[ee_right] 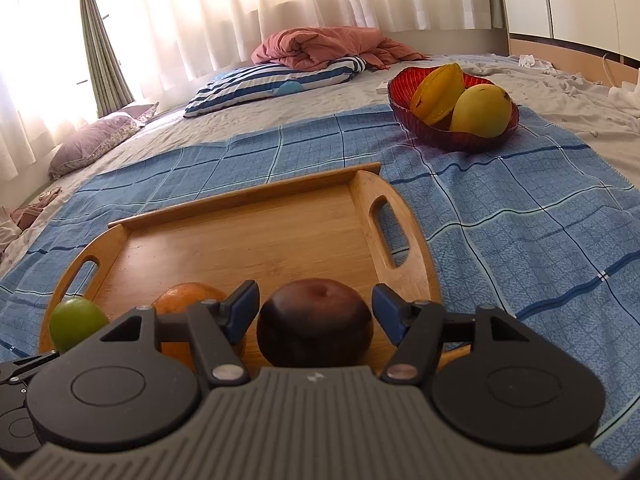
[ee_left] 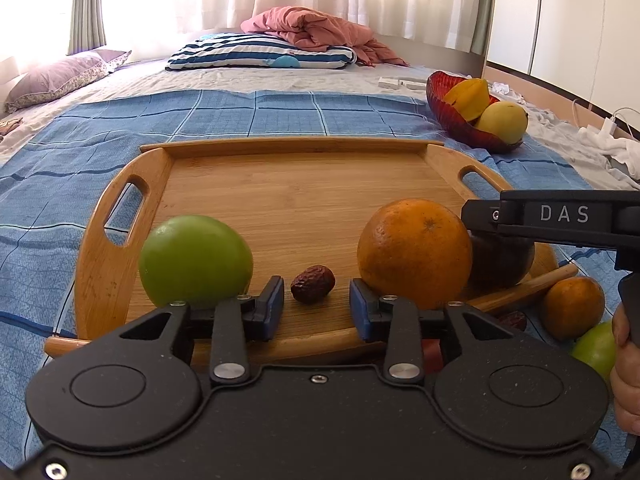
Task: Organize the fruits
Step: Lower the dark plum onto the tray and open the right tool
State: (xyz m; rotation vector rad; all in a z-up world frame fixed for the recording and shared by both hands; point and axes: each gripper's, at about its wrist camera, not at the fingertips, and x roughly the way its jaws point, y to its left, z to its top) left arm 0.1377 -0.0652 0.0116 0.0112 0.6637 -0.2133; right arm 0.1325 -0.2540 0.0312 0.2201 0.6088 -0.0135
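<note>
Near tray (ee_left: pixel 120 216) front edge, orange (ee_left: pixel 414 252), green fruit (ee_left: pixel 195 260), open room behind.

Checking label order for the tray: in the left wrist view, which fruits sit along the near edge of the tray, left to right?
Round green fruit → small wrinkled dark red date → large round orange → dark brown round fruit, partly hidden behind the orange and under the right gripper.
</note>
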